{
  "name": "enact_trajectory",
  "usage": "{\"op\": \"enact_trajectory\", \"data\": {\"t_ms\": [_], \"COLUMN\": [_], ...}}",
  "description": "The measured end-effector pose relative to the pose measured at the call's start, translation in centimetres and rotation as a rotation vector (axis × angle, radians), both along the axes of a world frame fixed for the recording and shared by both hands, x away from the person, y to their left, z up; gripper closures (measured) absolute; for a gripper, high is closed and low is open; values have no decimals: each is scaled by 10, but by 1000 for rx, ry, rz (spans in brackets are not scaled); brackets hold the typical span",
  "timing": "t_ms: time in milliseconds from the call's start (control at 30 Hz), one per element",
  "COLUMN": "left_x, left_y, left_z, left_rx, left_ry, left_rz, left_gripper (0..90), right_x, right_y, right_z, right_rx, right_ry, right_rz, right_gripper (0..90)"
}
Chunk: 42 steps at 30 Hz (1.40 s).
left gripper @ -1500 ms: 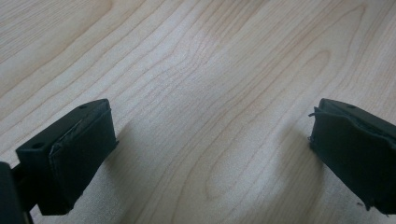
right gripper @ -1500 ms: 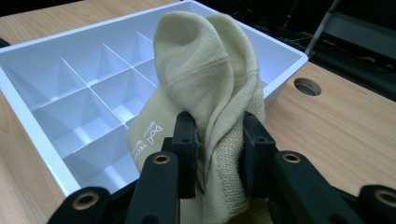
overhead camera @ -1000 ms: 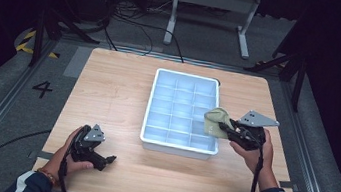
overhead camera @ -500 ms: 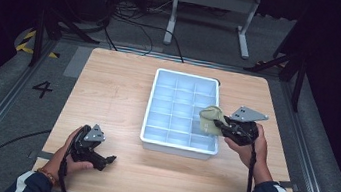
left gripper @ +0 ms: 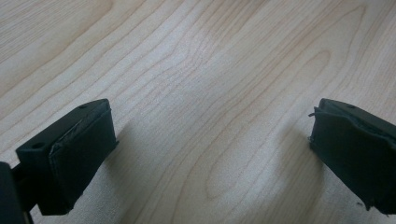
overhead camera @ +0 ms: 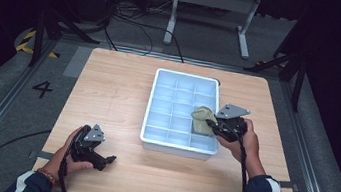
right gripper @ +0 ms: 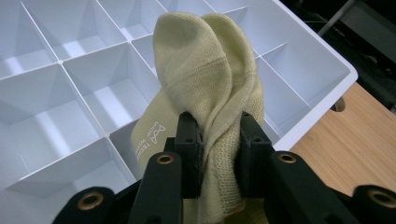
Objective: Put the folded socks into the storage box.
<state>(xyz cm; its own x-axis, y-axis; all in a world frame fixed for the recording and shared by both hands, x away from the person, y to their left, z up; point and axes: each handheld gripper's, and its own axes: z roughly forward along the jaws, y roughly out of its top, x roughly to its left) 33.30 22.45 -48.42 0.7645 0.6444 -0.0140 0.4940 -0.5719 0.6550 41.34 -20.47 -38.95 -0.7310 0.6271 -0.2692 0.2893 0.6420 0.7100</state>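
Observation:
A pale yellow-green folded sock (overhead camera: 201, 120) (right gripper: 205, 70) hangs over the right side of a white compartment tray (overhead camera: 149, 104) (right gripper: 60, 63). My right gripper (overhead camera: 211, 125) (right gripper: 219, 135) is shut on the sock's lower part, reaching in over the tray's right rim. Printed lettering shows on the sock's side. The tray compartments in sight hold nothing. At the table's near-left corner my left gripper (overhead camera: 107, 159) (left gripper: 205, 154) rests on the bare wood, jaws wide open with nothing between them.
The light wooden table (overhead camera: 108, 92) has free room left of the tray and along its front edge. Behind it stand a grey metal frame (overhead camera: 212, 1) and floor cables (overhead camera: 134, 15). A floor marking "4" (overhead camera: 42, 89) lies to the left.
My right gripper has carried the sock to the left, from the tray's right rim to over its right-hand compartments. The left gripper has stayed put.

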Motion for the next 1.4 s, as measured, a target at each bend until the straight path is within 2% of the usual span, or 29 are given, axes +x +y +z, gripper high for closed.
{"op": "enact_trajectory", "data": {"t_ms": [367, 400, 467, 600, 667, 700, 833, 1033, 1167, 1367, 1400], "left_x": [0, 0, 0, 0, 0, 0, 0, 0, 0, 0, 0], "left_y": [0, 0, 0, 0, 0, 0, 0, 0, 0, 0, 0], "left_z": [0, 0, 0, 0, 0, 0, 0, 0, 0, 0, 0], "left_rx": [0, 0, 0, 0, 0, 0, 0, -1, 0, -1, 0], "left_ry": [0, 0, 0, 0, 0, 0, 0, 0, 0, 1, 0], "left_rz": [3, 3, 3, 3, 3, 3, 3, 2, 2, 2, 3], "left_gripper": [4, 4, 4, 3, 3, 3, 3, 3, 3, 3, 3], "right_x": [10, 11, 12, 13, 14, 16, 21, 26, 31, 35, 37], "right_y": [11, 15, 17, 26, 30, 32, 31, 34, 39, 40, 40], "right_z": [-10, -12, -13, -17, -20, -21, -18, -19, -27, -26, -27], "right_rx": [-97, -140, -153, -241, -266, -272, -263, -283, -349, -346, -348], "right_ry": [30, 44, 44, 74, 94, 116, 164, 229, 298, 322, 338], "right_rz": [-3, -6, -3, 25, 40, 48, 56, 67, 83, 89, 92], "right_gripper": [738, 738, 737, 737, 737, 737, 737, 739, 737, 733, 731]}}
